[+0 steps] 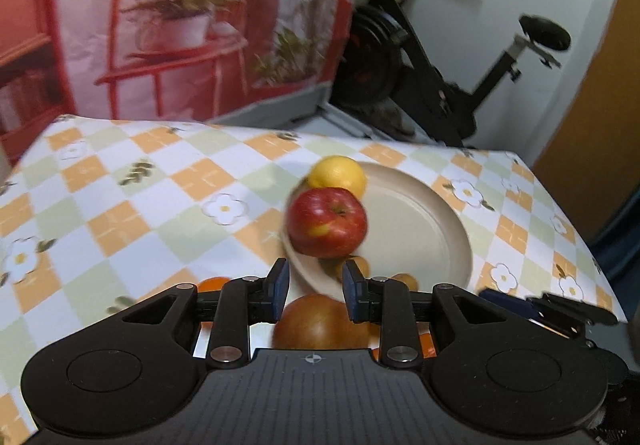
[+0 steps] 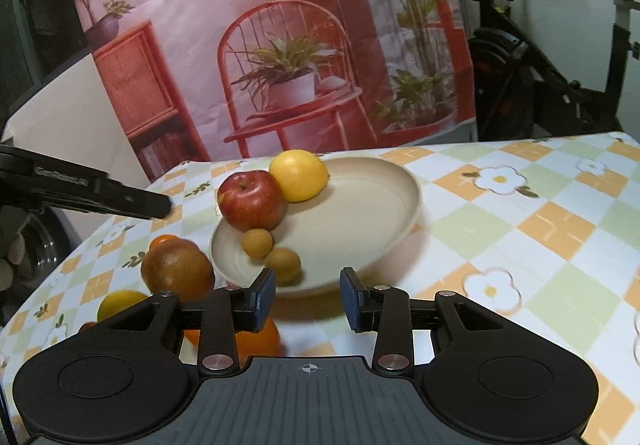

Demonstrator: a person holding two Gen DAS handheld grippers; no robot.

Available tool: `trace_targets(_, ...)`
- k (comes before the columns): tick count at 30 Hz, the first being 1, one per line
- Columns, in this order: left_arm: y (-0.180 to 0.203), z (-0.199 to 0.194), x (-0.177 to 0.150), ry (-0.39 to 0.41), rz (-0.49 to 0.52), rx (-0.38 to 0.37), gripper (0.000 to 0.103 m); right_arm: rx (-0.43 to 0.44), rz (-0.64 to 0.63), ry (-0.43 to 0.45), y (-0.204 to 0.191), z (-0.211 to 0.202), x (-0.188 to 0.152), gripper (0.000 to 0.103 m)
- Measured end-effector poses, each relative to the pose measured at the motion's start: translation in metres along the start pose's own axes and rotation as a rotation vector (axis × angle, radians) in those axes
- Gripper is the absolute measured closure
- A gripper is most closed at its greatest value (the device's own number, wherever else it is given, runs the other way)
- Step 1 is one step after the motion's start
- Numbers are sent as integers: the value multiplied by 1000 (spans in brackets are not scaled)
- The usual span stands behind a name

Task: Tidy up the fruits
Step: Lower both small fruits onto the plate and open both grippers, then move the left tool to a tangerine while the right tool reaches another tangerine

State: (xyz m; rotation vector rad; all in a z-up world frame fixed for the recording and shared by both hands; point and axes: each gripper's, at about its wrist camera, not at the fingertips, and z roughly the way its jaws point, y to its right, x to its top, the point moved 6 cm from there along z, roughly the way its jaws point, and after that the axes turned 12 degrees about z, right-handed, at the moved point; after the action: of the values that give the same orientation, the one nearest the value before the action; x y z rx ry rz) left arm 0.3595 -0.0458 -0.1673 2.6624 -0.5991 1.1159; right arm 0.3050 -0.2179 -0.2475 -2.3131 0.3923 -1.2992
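Note:
A beige plate on the checked tablecloth holds a red apple, a yellow lemon and two small brown fruits. In the left wrist view the plate holds the apple and lemon. A brownish round fruit lies on the cloth just below my open, empty left gripper. My right gripper is open and empty at the plate's near rim. The brownish fruit sits left of the plate, with an orange under the right gripper's left finger.
More citrus lies near the table's left corner: a yellow fruit and a small orange one. The left gripper's body shows at far left. A printed backdrop and an exercise bike stand behind the table.

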Motion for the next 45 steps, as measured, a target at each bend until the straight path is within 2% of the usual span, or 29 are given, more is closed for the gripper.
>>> trace_targets(6, -26, -29, -24, 36, -47, 120, 72, 1, -49, 27, -17, -7, -14, 67)
trace_targets(8, -34, -37, -29, 41, -67, 144, 73, 13, -61, 36, -26, -5, -14, 64)
trace_targets(12, -43, -51, -37, 51, -87, 173, 73, 27, -89, 31, -38, 1, -15, 63)
trace_targets(18, -40, -62, -55, 53, -100, 178, 73, 8, -145, 13, -45, 4, -27, 64)
trace_targets(23, -37, -61, -62, 58, -114, 171, 72, -15, -130, 6, -37, 2, -28, 63)
trace_targets(30, -25, -57, -67, 66, -108, 156, 72, 20, -96, -25, -31, 3, -36, 59)
trace_targets(33, -23, -56, -70, 65, -113, 152, 72, 36, -137, -52, -38, 4, -43, 59)
trace_targets(45, -22, -56, -73, 59, -117, 149, 72, 32, -131, -61, -38, 5, -43, 58)
